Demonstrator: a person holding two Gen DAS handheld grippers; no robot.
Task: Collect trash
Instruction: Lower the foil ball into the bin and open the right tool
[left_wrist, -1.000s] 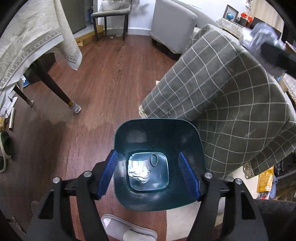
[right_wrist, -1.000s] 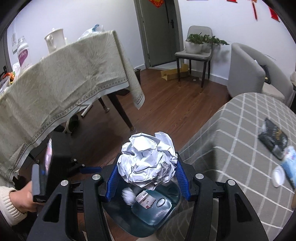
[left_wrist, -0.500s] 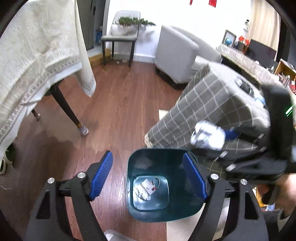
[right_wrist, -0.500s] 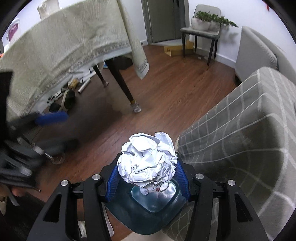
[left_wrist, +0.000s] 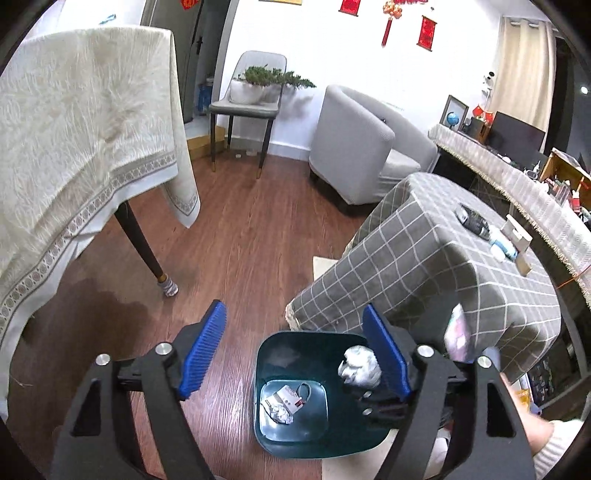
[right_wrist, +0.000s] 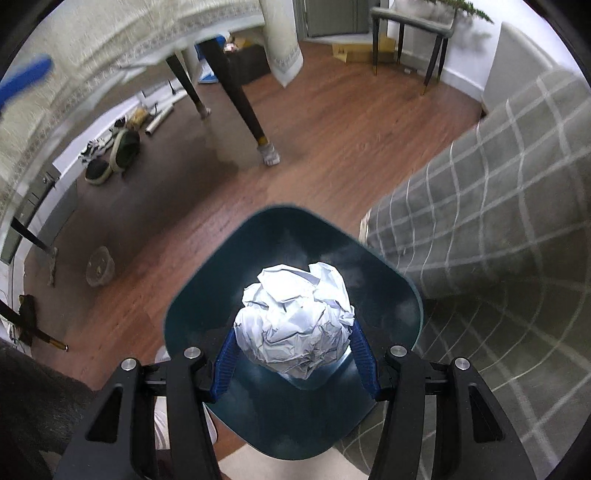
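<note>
A dark teal trash bin (left_wrist: 267, 373) stands on the wood floor beside a grey checked table. It holds crumpled paper and a tag (left_wrist: 282, 404) at its bottom. My right gripper (right_wrist: 295, 356) is shut on a white crumpled paper ball (right_wrist: 295, 319) and holds it over the bin's mouth (right_wrist: 207, 295). The ball also shows in the left wrist view (left_wrist: 360, 365), above the bin's right side. My left gripper (left_wrist: 295, 349) is open and empty, raised above the bin.
The grey checked table (left_wrist: 443, 266) carries a few small items at its far end. A cream-clothed table (left_wrist: 74, 147) stands at left, its leg (left_wrist: 144, 251) on the floor. A grey armchair (left_wrist: 362, 147) and a chair with a plant (left_wrist: 255, 99) stand at the back.
My left gripper has risen and pulled back from the bin. My right gripper has carried the paper ball down, to just over the bin's mouth.
</note>
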